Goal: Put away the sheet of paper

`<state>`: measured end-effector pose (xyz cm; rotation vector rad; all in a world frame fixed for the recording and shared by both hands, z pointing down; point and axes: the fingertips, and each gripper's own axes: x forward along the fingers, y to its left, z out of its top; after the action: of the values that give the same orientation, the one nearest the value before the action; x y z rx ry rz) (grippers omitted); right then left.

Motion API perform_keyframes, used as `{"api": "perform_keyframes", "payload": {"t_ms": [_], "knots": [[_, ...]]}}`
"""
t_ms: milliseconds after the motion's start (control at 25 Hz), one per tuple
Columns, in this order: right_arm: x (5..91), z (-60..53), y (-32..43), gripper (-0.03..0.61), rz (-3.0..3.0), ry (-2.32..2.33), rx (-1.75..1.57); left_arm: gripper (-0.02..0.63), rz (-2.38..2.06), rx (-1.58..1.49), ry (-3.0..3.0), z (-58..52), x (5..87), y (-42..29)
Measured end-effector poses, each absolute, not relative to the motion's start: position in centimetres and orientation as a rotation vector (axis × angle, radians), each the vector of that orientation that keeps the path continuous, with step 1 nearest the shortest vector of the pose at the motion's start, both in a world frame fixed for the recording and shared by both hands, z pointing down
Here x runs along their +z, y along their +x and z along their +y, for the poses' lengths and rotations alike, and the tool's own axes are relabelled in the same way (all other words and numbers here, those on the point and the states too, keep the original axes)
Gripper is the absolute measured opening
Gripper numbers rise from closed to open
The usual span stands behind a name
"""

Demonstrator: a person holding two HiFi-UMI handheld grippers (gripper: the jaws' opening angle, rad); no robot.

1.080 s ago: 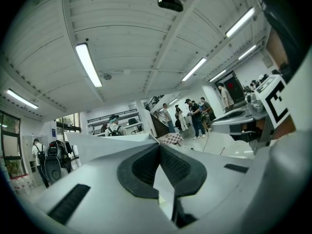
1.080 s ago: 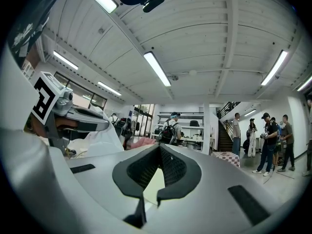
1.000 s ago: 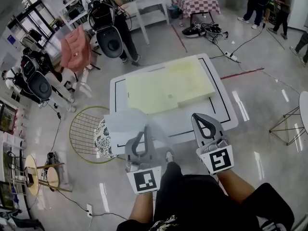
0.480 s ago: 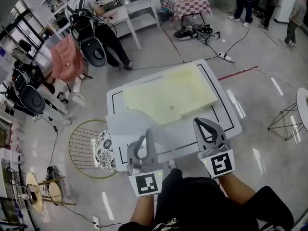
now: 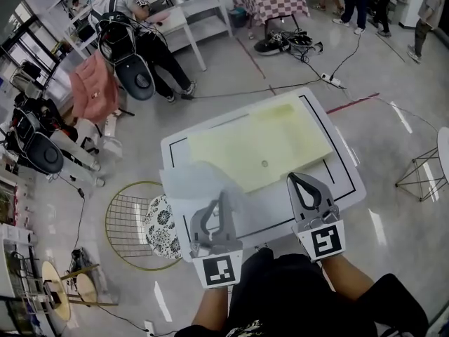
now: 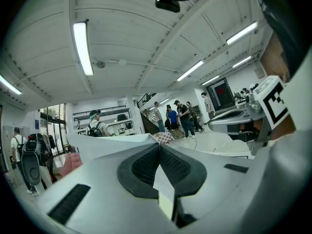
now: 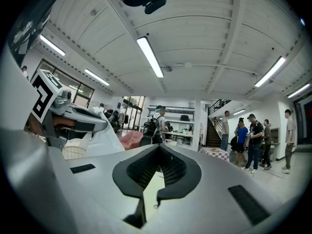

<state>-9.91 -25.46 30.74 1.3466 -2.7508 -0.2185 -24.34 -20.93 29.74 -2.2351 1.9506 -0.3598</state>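
left hand-held gripper (image 5: 223, 199) — clamped on the paper (image 5: 188, 185)

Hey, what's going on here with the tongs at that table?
A person holds tongs in each hand at a white table with a black border line. The left tongs are clamped on a thin white sheet of paper, held over the table's near left corner. The right tongs are shut and empty. A pale yellow foam mat lies on the table; a round gold wire basket stands on the floor beside it.
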Motion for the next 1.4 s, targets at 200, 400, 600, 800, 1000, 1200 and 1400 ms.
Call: {"api": "perform_keyframes", "payload": {"t_ms": [200, 400, 600, 800, 1000, 1200, 1400], "knots": [[31.1, -27.0, -11.6, -0.002, -2.724, 1.375, -0.210, 0.002, 1.920, -0.351, -2.275, -23.0, 30.2, -25.8], [31.2, -28.4, -13.5, -0.002, -2.698, 1.403, -0.184, 0.002, 1.879, -0.356, -2.325, -24.9, 30.4, -27.3], [31.5, -29.1, -14.7, -0.002, -2.665, 1.416, -0.176, 0.002, 1.846, -0.351, -2.374, -26.1, 30.8, -27.9], [31.6, -30.0, -15.0, -0.002, -2.635, 1.417, -0.180, 0.002, 1.818, -0.331, -2.415, -27.3, 30.9, -27.8], [32.3, -30.6, -15.1, -0.001, -2.616, 1.424, -0.164, 0.002, 1.781, -0.331, -2.462, -28.1, 31.8, -27.2], [33.1, -31.8, -14.8, -0.001, -2.614, 1.410, -0.140, 0.003, 1.777, -0.366, -2.496, -28.9, 32.8, -26.3], [34.0, -33.3, -14.5, -0.002, -2.608, 1.381, -0.114, 0.002, 1.768, -0.389, -2.516, -30.3, 33.3, -25.3]]}}
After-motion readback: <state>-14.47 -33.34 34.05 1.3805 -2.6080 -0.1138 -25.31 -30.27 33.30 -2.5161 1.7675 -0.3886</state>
